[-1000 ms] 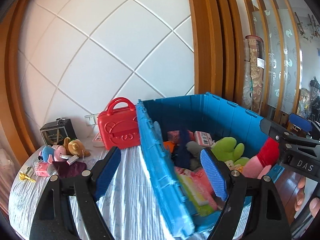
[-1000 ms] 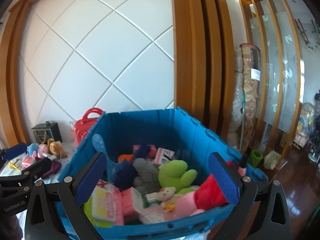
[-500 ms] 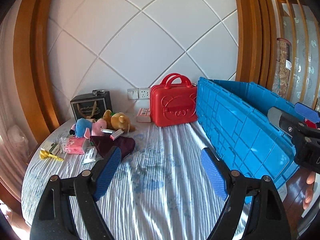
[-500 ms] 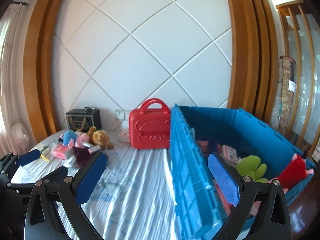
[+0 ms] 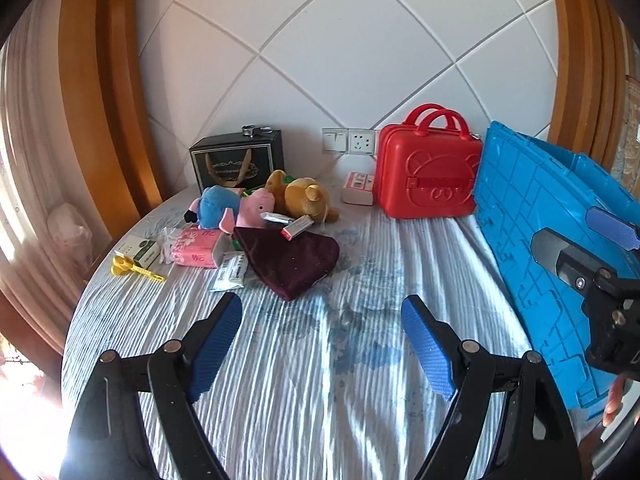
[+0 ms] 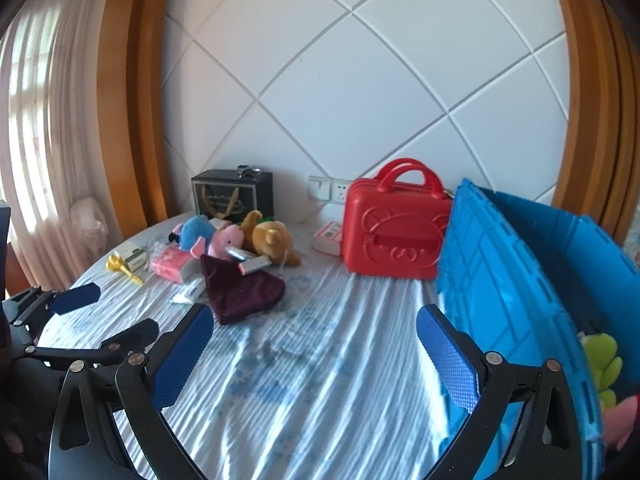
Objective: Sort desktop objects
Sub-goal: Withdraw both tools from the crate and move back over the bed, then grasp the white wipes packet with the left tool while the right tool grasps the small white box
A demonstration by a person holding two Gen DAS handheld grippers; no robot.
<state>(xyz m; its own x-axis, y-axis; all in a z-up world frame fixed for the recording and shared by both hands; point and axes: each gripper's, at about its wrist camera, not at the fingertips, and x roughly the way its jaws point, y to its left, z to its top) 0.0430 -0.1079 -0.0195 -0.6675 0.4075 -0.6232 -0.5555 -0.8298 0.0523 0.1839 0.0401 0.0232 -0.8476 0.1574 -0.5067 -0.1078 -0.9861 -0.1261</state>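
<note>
A heap of small things lies at the far left of the round table: a maroon cloth pouch (image 5: pixel 294 260) (image 6: pixel 240 292), a blue and pink plush (image 5: pixel 228 210), a brown plush bear (image 5: pixel 302 198), a pink tissue pack (image 5: pixel 198 252) and a yellow toy (image 5: pixel 132 268). A big blue crate (image 5: pixel 540 248) (image 6: pixel 520 292) stands at the right with plush toys inside. My left gripper (image 5: pixel 322 344) hovers open over bare tablecloth, short of the heap. My right gripper (image 6: pixel 312 356) is open too, empty, beside the crate wall.
A red toy suitcase (image 5: pixel 428 176) stands against the wall by the crate, a small pink box (image 5: pixel 358 188) beside it. A black gift box (image 5: pixel 238 162) sits at the back left. The table's striped cloth (image 5: pixel 320 380) ends in a curved edge at the left.
Both grippers have swung left, away from above the crate's inside, and now face the table and the heap. Their jaws stayed open and empty.
</note>
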